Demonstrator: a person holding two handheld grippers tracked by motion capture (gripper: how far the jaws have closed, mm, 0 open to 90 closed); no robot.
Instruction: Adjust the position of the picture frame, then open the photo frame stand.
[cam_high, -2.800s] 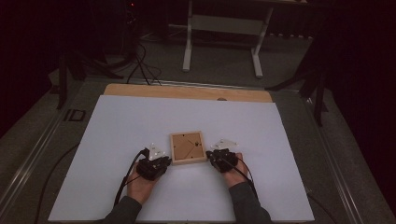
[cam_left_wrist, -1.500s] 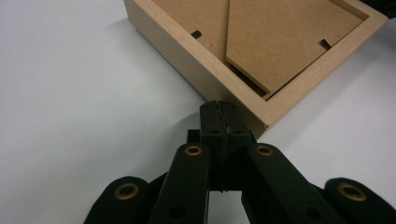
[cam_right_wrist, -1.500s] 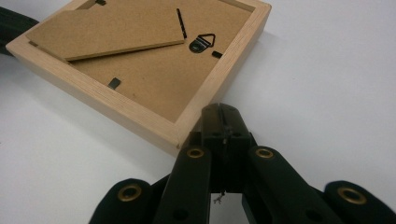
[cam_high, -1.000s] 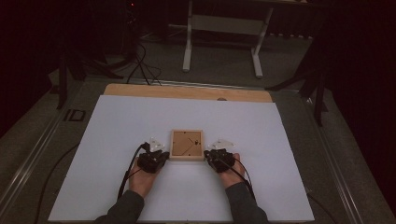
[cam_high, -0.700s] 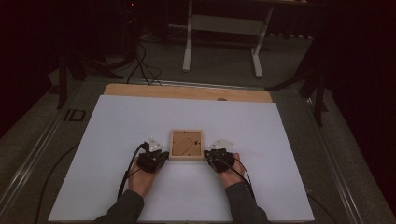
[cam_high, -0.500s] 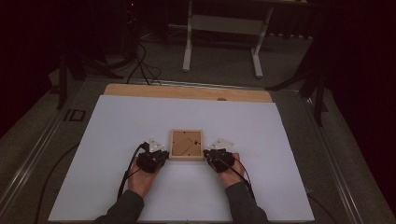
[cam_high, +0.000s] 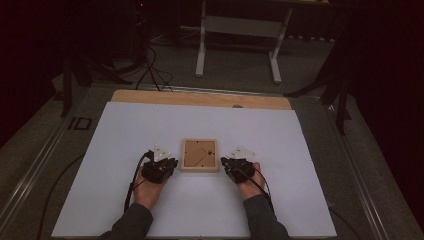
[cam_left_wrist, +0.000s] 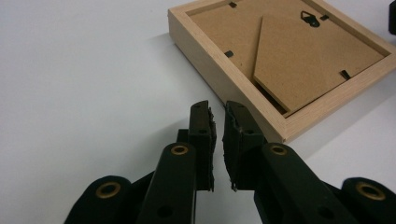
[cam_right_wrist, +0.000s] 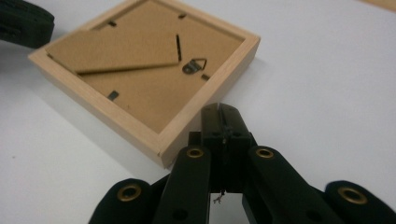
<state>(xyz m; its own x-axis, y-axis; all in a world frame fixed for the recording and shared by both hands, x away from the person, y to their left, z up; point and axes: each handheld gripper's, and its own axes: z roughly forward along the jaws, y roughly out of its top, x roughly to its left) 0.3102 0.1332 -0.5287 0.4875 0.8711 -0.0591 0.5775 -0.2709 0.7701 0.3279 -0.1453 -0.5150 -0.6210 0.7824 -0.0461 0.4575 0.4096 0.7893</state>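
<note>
A wooden picture frame (cam_high: 199, 155) lies back-up near the tabletop's (cam_high: 125, 130) middle. The left tool (cam_left_wrist: 218, 123), just parting, grips nothing; the right tool (cam_right_wrist: 223, 122) is clenched empty. Next likely needs grasping a backing tab.

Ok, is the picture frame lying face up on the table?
No, the picture frame lies face down, its brown backing board, stand flap and hanger turned upward.

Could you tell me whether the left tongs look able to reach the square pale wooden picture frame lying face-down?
Probably yes: the left tongs sit just beside the square pale wooden picture frame, jaws slightly parted from just opening, with bare white table between them.
</note>
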